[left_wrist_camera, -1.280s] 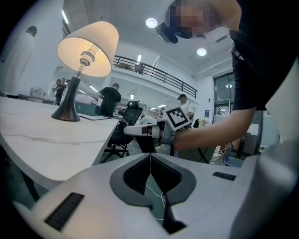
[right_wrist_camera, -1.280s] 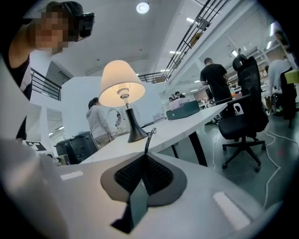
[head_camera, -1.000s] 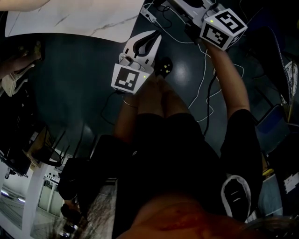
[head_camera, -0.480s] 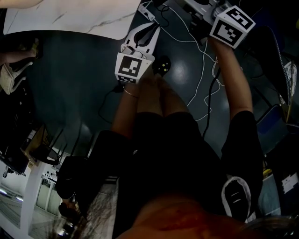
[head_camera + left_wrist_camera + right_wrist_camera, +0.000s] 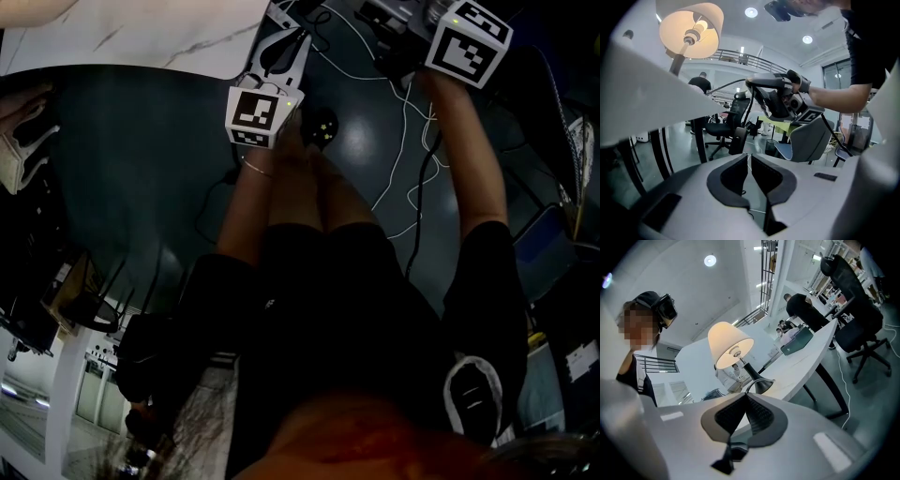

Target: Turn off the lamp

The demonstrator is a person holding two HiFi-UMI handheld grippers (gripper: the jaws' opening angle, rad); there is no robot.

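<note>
Office chair (image 5: 855,301) flanks white table (image 5: 806,357) bearing lit lamp (image 5: 729,345); right tool (image 5: 746,397) pinches its cord (image 5: 723,86), left tool (image 5: 750,157) closed.

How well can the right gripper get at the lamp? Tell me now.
Probably yes: the right gripper faces the lit lamp across the white table with nothing else between. Its tongs look shut on the cord running to the lamp's base.

In the left gripper view, the lamp (image 5: 691,30) loses its lower stem and base behind the table (image 5: 656,103). In the right gripper view, the cord (image 5: 751,384) rising from the lamp's base ends at the closed tips of the right gripper (image 5: 746,396), and its remaining length is hidden. The people (image 5: 802,309) beyond the lamp are too small to make out.
</note>
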